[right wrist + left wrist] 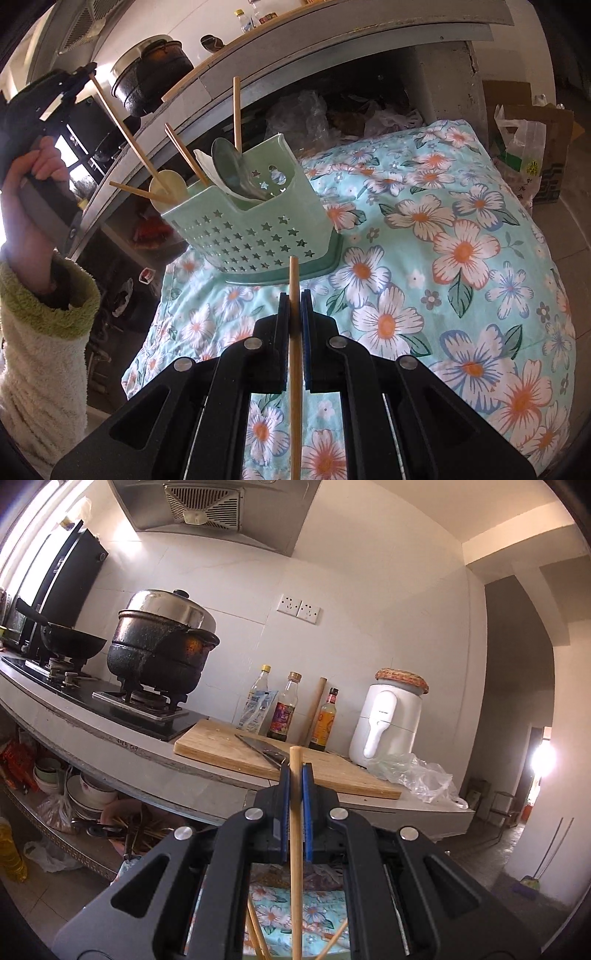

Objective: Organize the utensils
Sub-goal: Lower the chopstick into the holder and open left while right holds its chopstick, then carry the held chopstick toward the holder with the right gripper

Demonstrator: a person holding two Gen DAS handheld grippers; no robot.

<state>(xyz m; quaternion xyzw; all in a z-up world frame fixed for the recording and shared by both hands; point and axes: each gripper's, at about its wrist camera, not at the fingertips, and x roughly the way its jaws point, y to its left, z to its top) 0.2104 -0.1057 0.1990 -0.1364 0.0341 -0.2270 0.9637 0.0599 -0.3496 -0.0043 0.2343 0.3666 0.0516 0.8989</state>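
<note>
**Two chopsticks held, one holder waiting**

Floral cloth (pixel 461 251), turquoise with orange-centred blossoms, covered the low surface where the work stood, below a kitchen counter.

Nearest the right wrist camera, the right gripper (pixel 294 295) was clamped narrow on a wooden chopstick (pixel 294 280), which ran upright between the pads and stuck out beyond them toward the holder. Just past its tip sat the green utensil holder (pixel 255 236), star-punched, on its drip tray. A metal spoon (pixel 236 166) and a pale ladle (pixel 168 186) leaned inside, along with several loose chopsticks fanned at different angles.

Farther left, a hand (pixel 40 162) in a fleecy sleeve raised the left gripper (pixel 294 771), likewise closed tight on its own chopstick (pixel 295 812). From the right view that stick (pixel 125 136) slanted down toward the holder's left compartment; whether its lower end was inside could not be told.

Beyond, the left view showed a cutting board (pixel 221 746) and a blackened steamer pot (pixel 162 646).

To do this step well, each stick probably needed tipping upright before release, aimed at the compartment already holding chopsticks, clear of the spoon bowls, so it would drop rather than bridge the rim.
</note>
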